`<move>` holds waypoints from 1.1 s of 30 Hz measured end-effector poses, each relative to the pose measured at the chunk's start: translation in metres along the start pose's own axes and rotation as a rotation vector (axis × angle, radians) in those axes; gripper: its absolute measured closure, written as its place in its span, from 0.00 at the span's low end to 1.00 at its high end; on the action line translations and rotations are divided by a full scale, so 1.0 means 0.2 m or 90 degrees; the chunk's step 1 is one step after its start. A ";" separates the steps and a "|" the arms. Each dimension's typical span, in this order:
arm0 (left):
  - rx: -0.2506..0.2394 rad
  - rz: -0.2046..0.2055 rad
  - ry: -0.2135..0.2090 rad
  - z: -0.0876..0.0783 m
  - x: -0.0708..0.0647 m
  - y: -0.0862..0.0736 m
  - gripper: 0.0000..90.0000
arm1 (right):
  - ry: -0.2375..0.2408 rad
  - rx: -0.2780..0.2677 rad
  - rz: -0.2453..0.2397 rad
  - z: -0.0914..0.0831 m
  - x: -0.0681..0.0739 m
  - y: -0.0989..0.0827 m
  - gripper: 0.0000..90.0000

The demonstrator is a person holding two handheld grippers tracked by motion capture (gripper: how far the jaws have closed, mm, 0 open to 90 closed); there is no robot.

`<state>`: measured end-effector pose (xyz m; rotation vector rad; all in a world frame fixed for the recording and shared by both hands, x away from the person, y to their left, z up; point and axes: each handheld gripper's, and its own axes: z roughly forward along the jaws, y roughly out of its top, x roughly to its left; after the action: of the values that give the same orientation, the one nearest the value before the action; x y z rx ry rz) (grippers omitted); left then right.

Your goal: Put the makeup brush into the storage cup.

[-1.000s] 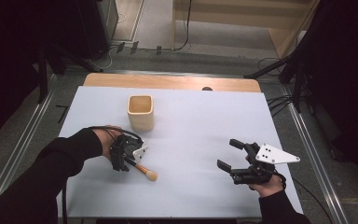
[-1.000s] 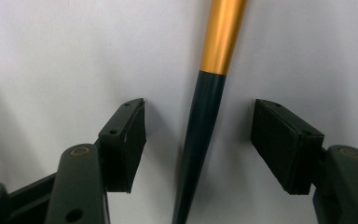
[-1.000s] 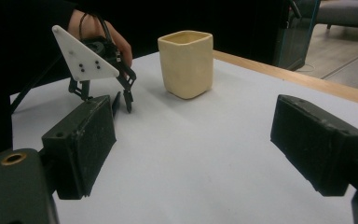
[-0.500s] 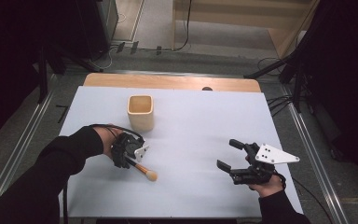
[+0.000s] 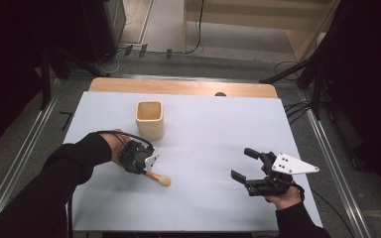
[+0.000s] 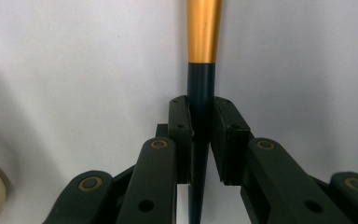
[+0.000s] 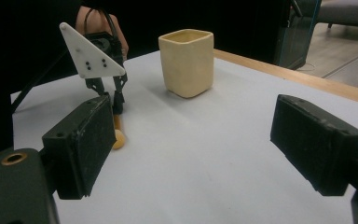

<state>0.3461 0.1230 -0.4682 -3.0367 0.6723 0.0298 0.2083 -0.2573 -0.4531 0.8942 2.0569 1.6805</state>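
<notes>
cream cup [image 5: 150, 119] upright on white sheet [image 5: 203, 129]; wooden table edge [image 5: 178, 87] behind cup; cables [image 5: 144, 49] on floor beyond cup.

Even overhead light, bright white table [image 5: 208, 148], dark surroundings, soft shadows, slightly blurred close-ups.

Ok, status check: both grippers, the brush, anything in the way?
Left gripper just closed, shut on brush handle, brush lying on table. Right gripper open, idle. Cup stands apart; nothing in the way.
</notes>
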 end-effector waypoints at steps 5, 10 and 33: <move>-0.003 -0.009 -0.009 -0.01 0.01 -0.01 0.89 | 0.000 0.000 -0.001 0.00 0.00 0.00 0.16; -0.006 -0.009 -0.015 -0.01 0.01 -0.01 0.89 | 0.000 0.000 0.001 0.00 0.00 0.00 0.16; -0.102 -0.107 -0.012 -0.28 -0.07 -0.09 0.89 | -0.001 0.005 0.003 0.00 0.00 0.00 0.16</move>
<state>0.3425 0.1430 -0.4105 -3.2307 0.4309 0.1140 0.2089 -0.2574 -0.4540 0.9032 2.0631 1.6742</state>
